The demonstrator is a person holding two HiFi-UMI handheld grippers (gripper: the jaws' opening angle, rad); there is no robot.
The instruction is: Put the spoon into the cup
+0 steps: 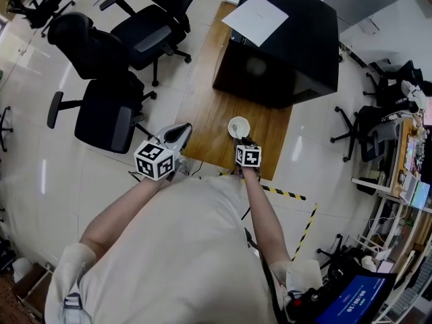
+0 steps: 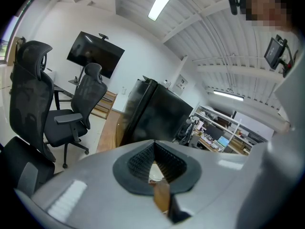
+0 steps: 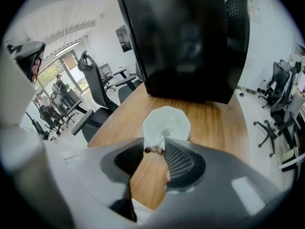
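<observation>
While above cup (image 1: 239,126), right gripper (image 3: 156,150) nose-down.

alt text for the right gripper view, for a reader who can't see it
The right gripper holds the beaded handle end of a spoon between its fingers, with the rest of the spoon standing in a white cup on a wooden table. A large black box stands behind the cup, and office chairs are off to the left.

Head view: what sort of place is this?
Probably an office or lab workspace: black swivel chairs, a wooden desk on a glossy tiled floor, and cluttered equipment shelves at the right.
</observation>
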